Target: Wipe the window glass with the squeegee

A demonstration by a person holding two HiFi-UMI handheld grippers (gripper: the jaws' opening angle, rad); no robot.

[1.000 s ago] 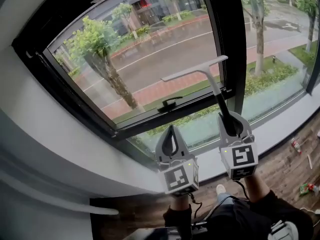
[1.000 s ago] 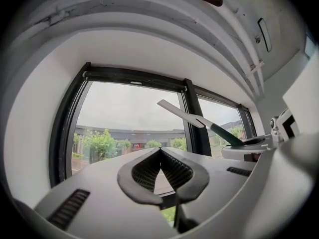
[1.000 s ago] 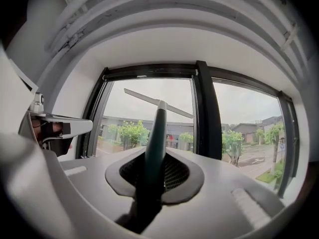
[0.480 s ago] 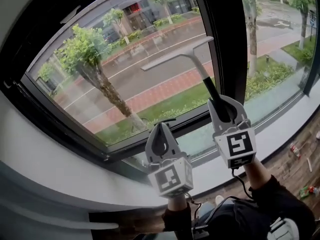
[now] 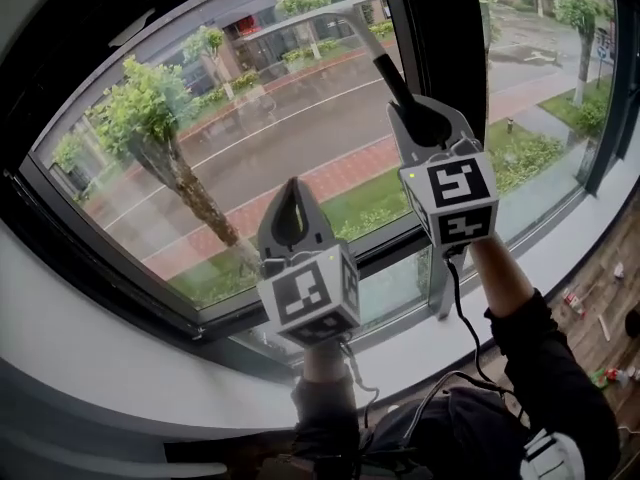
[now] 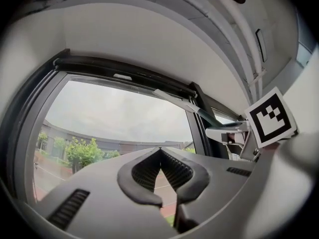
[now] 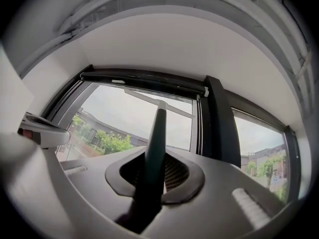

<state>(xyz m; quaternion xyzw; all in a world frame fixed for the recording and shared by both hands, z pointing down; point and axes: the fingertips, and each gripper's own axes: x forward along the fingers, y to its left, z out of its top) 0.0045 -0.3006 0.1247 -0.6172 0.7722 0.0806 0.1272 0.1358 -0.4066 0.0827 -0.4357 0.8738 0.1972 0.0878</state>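
Rain-wet road, red paving and green trees fill the window glass (image 5: 250,138) in the head view, with a black frame post (image 5: 450,28) to its right and a white sill (image 5: 560,258) below. The right gripper (image 5: 425,118) is raised high, jaws clamped on the dark handle of the squeegee (image 5: 392,76), whose pale blade lies across the top of the pane. The left gripper (image 5: 293,183) hangs lower and to the left, in front of the glass, jaws pressed together and holding nothing.

From the left gripper view, that gripper's (image 6: 159,151) ribbed pads meet at the tip with only open space behind them. Grey sky shows through the glass (image 6: 114,113), and the squeegee (image 6: 175,98) slants just under the upper frame — the right gripper's marker cube (image 6: 271,117) sits to the right.

From the right gripper view, the right gripper (image 7: 155,176) pinches the squeegee (image 7: 157,128) handle, which runs straight up to the blade near the top of the glass (image 7: 114,113) — whether it touches I cannot tell.
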